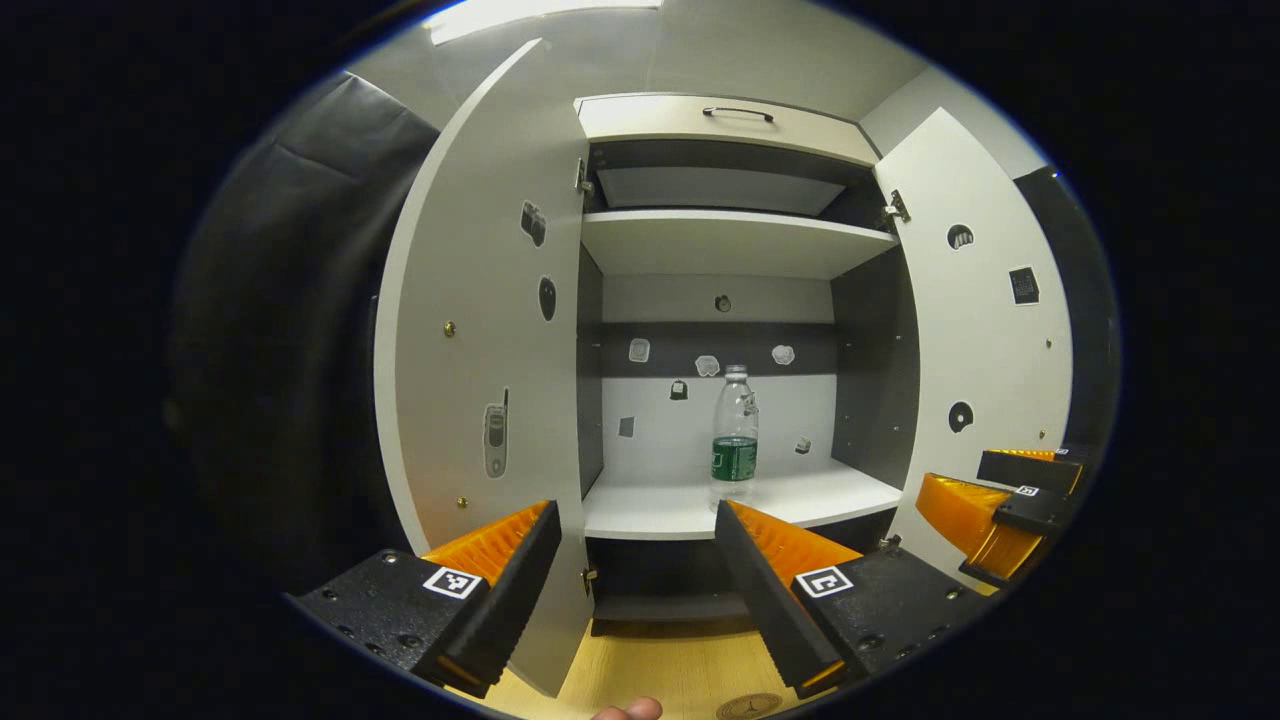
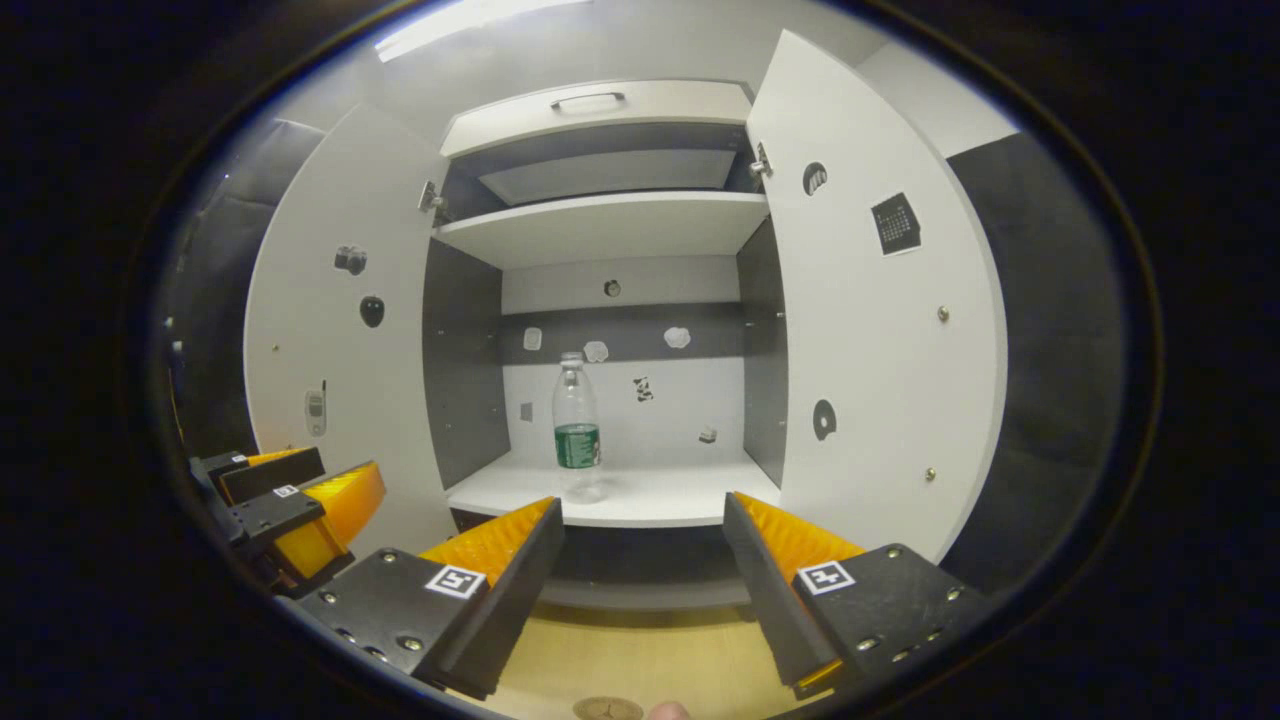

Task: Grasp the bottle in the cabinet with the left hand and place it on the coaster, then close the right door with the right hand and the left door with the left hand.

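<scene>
Clear bottle (image 1: 735, 435) upright on cabinet shelf (image 1: 650, 510), doors (image 1: 480, 330) open

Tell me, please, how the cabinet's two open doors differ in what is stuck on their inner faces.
The left door carries cut-out pictures, among them a handset low down and a dark oval higher up; the right door carries round dark patches and a square printed marker. In the left gripper view, the left door is nearer than the right one. Both are white, stand wide open and flank the bottle.

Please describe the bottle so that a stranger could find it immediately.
Look into the open white cabinet with both doors swung wide. On its lower white shelf stands an upright clear plastic bottle with a green label band, the one freestanding object there; everything nearby is flat stickers.
</scene>
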Motion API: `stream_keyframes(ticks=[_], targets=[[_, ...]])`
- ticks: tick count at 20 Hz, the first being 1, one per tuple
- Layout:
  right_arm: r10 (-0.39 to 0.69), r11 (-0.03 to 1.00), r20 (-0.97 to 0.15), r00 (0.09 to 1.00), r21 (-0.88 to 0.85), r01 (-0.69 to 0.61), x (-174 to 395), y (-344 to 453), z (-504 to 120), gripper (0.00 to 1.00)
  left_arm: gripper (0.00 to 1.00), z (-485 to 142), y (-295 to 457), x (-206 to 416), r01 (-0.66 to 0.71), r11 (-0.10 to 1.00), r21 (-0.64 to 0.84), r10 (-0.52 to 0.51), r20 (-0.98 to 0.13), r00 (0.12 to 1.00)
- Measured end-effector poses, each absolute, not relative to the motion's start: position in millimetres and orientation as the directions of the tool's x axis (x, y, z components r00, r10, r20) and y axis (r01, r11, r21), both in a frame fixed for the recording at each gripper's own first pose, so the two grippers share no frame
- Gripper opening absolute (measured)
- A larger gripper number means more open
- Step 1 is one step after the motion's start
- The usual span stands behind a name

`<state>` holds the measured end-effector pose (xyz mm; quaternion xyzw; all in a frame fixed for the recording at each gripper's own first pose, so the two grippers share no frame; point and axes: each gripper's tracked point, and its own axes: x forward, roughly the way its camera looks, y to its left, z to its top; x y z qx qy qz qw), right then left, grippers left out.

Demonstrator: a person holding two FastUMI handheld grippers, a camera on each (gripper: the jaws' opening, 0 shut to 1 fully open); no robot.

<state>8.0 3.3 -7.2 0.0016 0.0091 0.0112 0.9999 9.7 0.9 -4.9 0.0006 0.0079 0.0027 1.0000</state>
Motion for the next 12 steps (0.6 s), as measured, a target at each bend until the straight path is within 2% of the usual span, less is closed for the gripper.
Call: stream_keyframes(ticks=[12], targets=[[0.003,1.0,-0.056,0.998,0.002,-0.002,19,-6,-18,0.98,0.98,-16,-33,71,0.073,0.997,0.031,-0.072,-0.025,0.997]])
